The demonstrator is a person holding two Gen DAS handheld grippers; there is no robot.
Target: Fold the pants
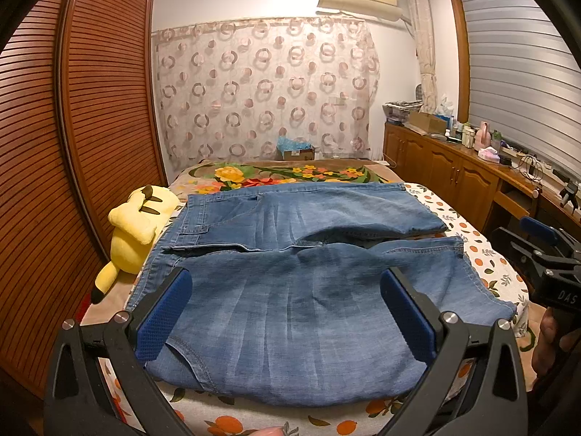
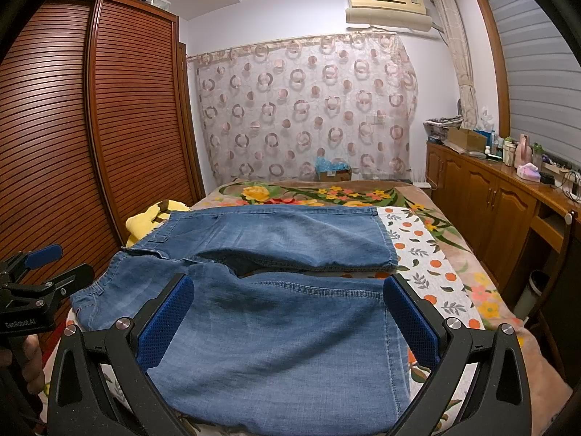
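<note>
At the far left a yellow plush toy lies on the bed beside the wardrobe, its back touching the waistband end of the blue denim shorts. The shorts lie spread flat across the orange-print sheet, waistband to the left and leg hems to the right. The two legs are side by side, one near and one far, with a dark gap at the crotch between them. By this lie, I judge that no fold has been made: the garment looks laid out and smoothed only, so the lengthwise fold of one leg over the other and the fold across are both left to do.

The left gripper hangs over the near leg towards the waistband, its blue pads wide apart and holding nothing. The right gripper hangs over the same leg towards the hem, fingers likewise spread and empty. At the far right a wooden cabinet runs along the wall
</note>
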